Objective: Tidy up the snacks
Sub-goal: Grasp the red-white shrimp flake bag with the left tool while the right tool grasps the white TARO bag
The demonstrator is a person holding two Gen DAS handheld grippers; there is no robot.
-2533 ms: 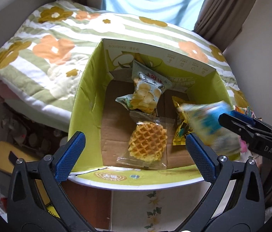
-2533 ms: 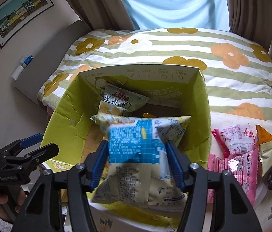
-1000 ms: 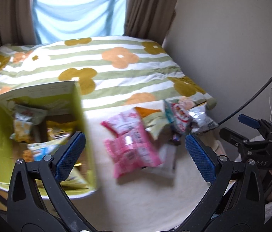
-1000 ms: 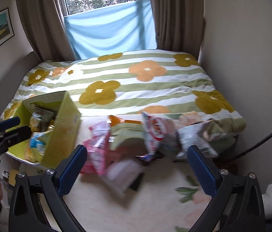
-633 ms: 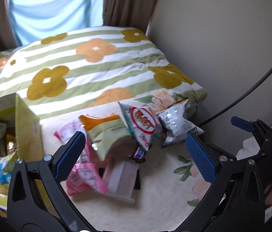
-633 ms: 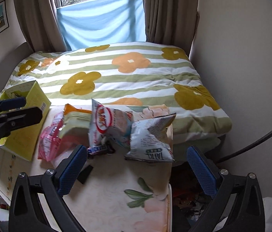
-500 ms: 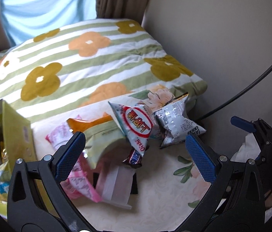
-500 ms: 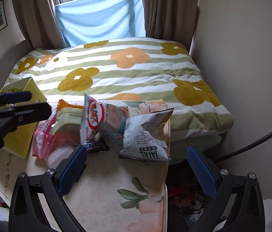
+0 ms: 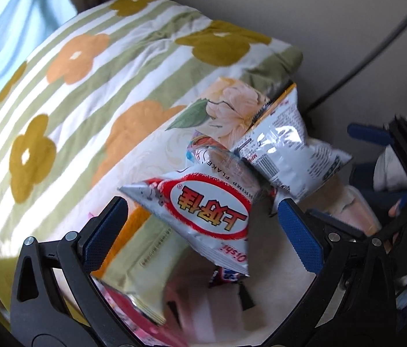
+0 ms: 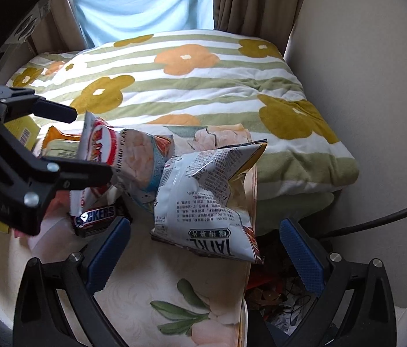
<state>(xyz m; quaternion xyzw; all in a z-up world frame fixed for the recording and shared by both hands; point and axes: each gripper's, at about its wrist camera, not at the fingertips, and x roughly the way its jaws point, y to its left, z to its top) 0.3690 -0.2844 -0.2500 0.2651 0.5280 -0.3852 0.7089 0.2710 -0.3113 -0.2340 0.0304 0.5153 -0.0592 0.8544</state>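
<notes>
A pile of snack bags lies on a cream flowered table top (image 10: 151, 277). My left gripper (image 9: 200, 231) is open, its blue pads on either side of a white-and-red shrimp flake bag (image 9: 203, 211), which also shows in the right wrist view (image 10: 122, 150). A silver bag (image 10: 206, 202) lies right of it, between my open, empty right gripper (image 10: 203, 254) fingers but further off; it also shows in the left wrist view (image 9: 284, 150). A Snickers bar (image 10: 96, 217) lies under the shrimp bag. An orange-topped pale green bag (image 9: 142, 248) and pink packets (image 9: 134, 309) lie to the left.
A bed with a green-striped flowered quilt (image 10: 192, 86) lies behind the table. The yellow-green snack box (image 10: 24, 133) peeks out at the left behind my left gripper (image 10: 70, 147). A wall (image 10: 371, 72) and a black cable (image 10: 377, 217) are on the right.
The right gripper released the blue bag into the box. Both grippers swung right to the snack pile. The left gripper has closed in around the shrimp flake bag, the right toward the silver bag.
</notes>
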